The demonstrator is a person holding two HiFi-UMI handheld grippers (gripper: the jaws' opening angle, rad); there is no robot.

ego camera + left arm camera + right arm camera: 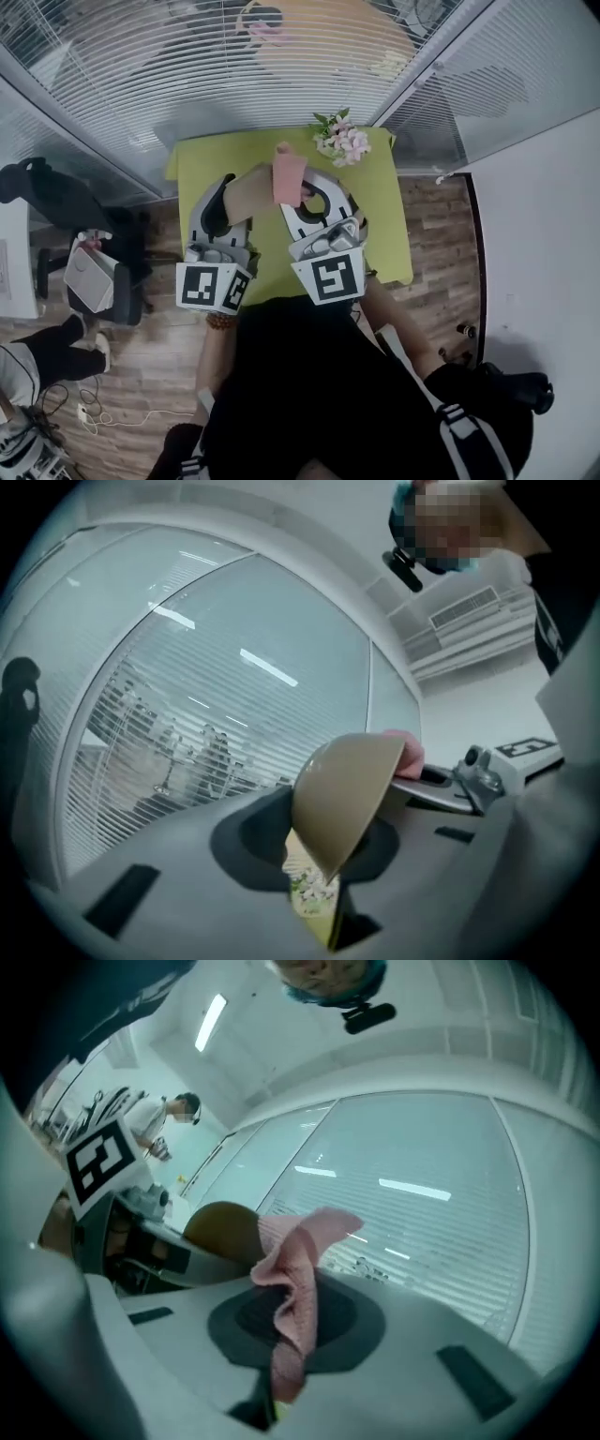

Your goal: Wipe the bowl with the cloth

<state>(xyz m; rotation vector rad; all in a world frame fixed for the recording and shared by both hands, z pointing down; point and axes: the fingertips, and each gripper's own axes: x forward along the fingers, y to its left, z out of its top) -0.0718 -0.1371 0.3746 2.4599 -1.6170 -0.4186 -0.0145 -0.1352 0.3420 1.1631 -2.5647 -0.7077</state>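
Above the green table (384, 220) I hold both grippers close together. My left gripper (228, 187) is shut on the rim of a tan bowl (251, 192), which is tilted on its side. In the left gripper view the bowl (342, 794) rises from between the jaws of that gripper (326, 888). My right gripper (305, 195) is shut on a pink cloth (288, 178). The cloth (295, 1302) stands up from that gripper (279, 1393) and its top folds against the bowl (223, 1227). A bit of the cloth (405, 750) shows past the bowl's rim.
A bunch of pink and white flowers (341, 141) lies at the table's far right. Glass walls with blinds stand behind the table. A black chair (52, 192) and a white box (89, 277) stand to the left. A person's legs (42, 361) show at the lower left.
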